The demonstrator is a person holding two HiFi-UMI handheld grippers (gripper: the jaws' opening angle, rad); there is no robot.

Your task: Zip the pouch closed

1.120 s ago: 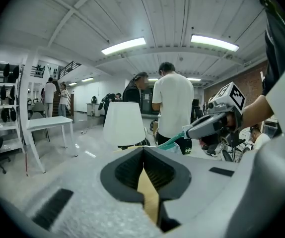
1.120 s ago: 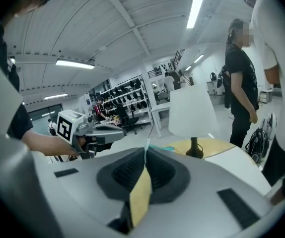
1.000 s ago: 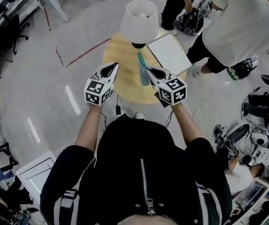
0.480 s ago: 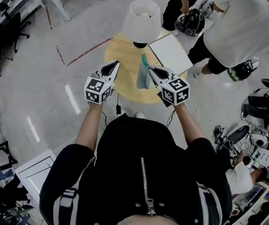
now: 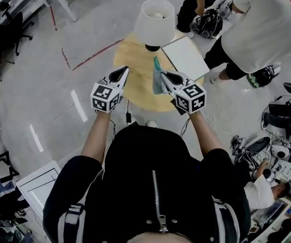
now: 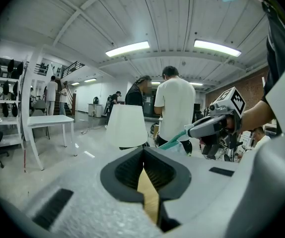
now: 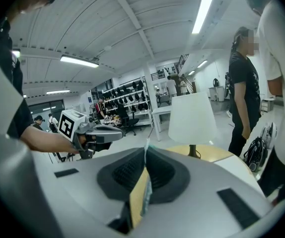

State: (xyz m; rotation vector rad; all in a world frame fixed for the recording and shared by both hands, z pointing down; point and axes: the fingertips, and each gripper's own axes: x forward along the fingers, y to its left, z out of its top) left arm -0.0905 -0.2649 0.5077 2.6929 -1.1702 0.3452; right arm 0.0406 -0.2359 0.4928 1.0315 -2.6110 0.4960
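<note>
Head view looks steeply down on both arms held out over a round wooden desk (image 5: 130, 94). The right hand-held gripper (image 5: 164, 75) is clamped on the teal pouch (image 5: 157, 83). The pouch appears to hang from its jaws in the air above the desk, near the base of a white-shaded lamp (image 5: 154, 20). In the right gripper view a thin teal edge sits pinched between the closed jaws. The left hand-held gripper (image 5: 118, 75) is closed on nothing, roughly level with the other and apart from the pouch. The zip is too small to tell whether it is done up.
</note>
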